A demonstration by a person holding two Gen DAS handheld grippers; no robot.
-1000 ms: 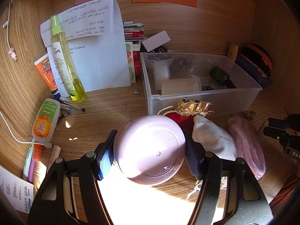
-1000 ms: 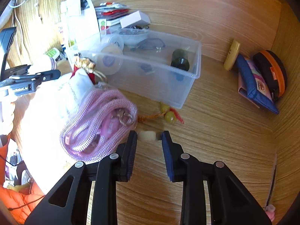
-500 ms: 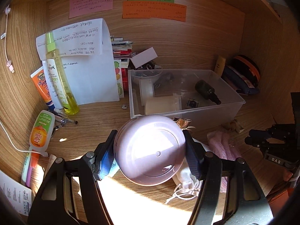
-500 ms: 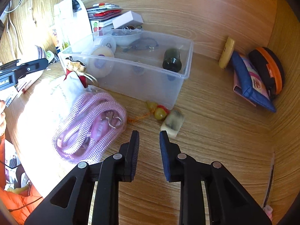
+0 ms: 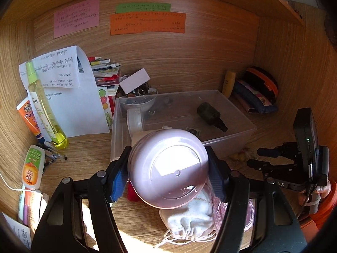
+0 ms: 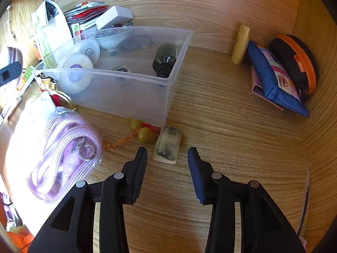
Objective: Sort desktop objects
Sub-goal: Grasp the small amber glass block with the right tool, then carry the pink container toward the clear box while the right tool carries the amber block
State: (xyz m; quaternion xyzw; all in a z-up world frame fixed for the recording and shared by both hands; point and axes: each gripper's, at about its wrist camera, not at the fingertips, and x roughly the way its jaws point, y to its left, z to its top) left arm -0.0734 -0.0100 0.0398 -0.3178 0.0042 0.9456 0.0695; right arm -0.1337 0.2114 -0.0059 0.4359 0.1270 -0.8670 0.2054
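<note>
My left gripper (image 5: 168, 175) is shut on a round lilac jar (image 5: 168, 166), held above the desk just before the near wall of the clear plastic bin (image 5: 114, 126). The bin holds a dark bottle (image 5: 210, 113), round tubs and a small bowl. In the right wrist view my right gripper (image 6: 167, 154) points down at the desk and its jaws are opening. A small cloudy block (image 6: 167, 147) lies flat on the wood just ahead of the fingertips, untouched, beside the bin's corner (image 6: 166, 105). The right gripper (image 5: 253, 158) also shows at the right in the left wrist view.
Yellow-green beads on an orange tassel (image 6: 145, 136) lie next to the block. A bagged lilac cord (image 6: 63, 158) and a white pouch (image 5: 189, 217) lie in front of the bin. A blue pouch (image 6: 273, 84), black-orange case (image 6: 294, 63) and yellow tube (image 6: 240, 44) stand right; bottles (image 5: 44, 105) stand left.
The small block has left my right gripper's jaws and now lies on the desk by the beads; those jaws stand wider. My left gripper has risen towards the bin with the lilac jar.
</note>
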